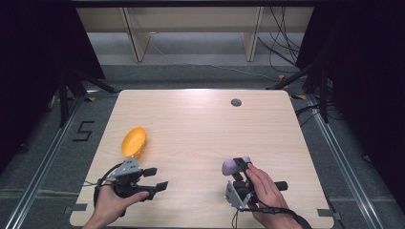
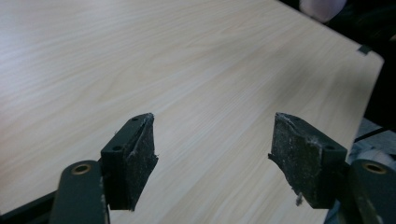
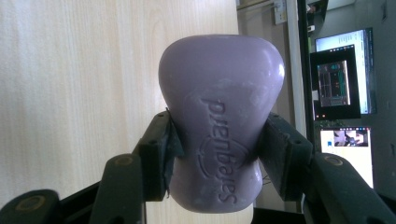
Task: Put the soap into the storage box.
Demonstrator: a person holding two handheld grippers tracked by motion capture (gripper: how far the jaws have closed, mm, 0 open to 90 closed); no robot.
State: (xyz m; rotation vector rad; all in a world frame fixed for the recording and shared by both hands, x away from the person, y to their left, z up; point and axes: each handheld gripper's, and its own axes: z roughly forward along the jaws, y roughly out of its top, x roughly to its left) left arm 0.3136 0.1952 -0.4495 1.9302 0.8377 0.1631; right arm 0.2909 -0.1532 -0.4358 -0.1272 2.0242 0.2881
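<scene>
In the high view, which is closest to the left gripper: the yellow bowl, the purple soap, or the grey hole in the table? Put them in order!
From the left gripper:
1. Yellow bowl, just beyond it, left side.
2. Purple soap, clamped in the right gripper, right side.
3. Grey hole, near the table's far edge.

Table layout: a bowl at the left, a bar of soap at the right

On the table (image 1: 200, 124), the bowl (image 1: 133, 141) lies tipped in the left half of the frame, with the left gripper (image 1: 155, 179) just below it near the lower left edge. The bar of soap (image 1: 235, 165) sits right of centre, low in the frame, between the jaws of the right gripper (image 1: 241, 164) (the hand (image 1: 265, 191) behind it, toward the bottom edge). A small round cap (image 1: 236, 102) is set in the tabletop at the upper right, well apart from both.
</scene>
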